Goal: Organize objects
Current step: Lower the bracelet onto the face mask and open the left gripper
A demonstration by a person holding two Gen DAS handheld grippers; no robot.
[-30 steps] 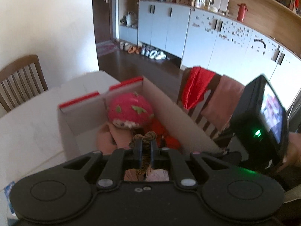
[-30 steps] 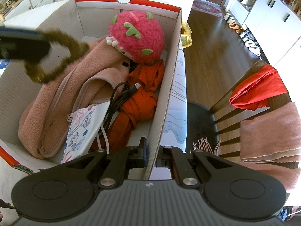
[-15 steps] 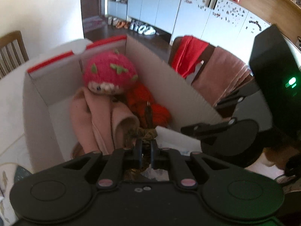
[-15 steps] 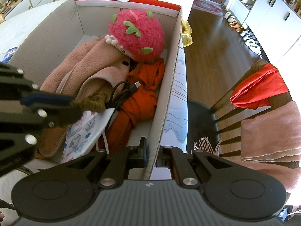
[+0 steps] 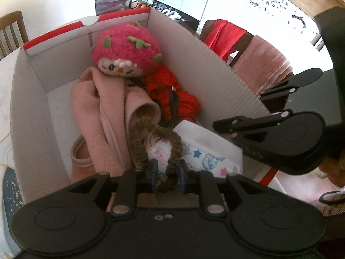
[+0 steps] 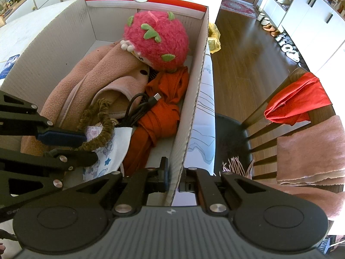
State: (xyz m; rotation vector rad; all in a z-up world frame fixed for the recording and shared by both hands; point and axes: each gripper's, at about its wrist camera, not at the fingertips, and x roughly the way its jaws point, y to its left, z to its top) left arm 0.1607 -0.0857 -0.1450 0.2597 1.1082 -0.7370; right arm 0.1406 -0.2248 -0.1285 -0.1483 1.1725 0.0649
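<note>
Hairband loops away from my left gripper toward the box's far end, lying on the pink jacket and the printed mask; its near end hides between the parting jaws, pads seemingly clear.

Right-wrist view: hairband stretches from left gripper, inside the box. My right gripper is clenched on the box wall.
</note>
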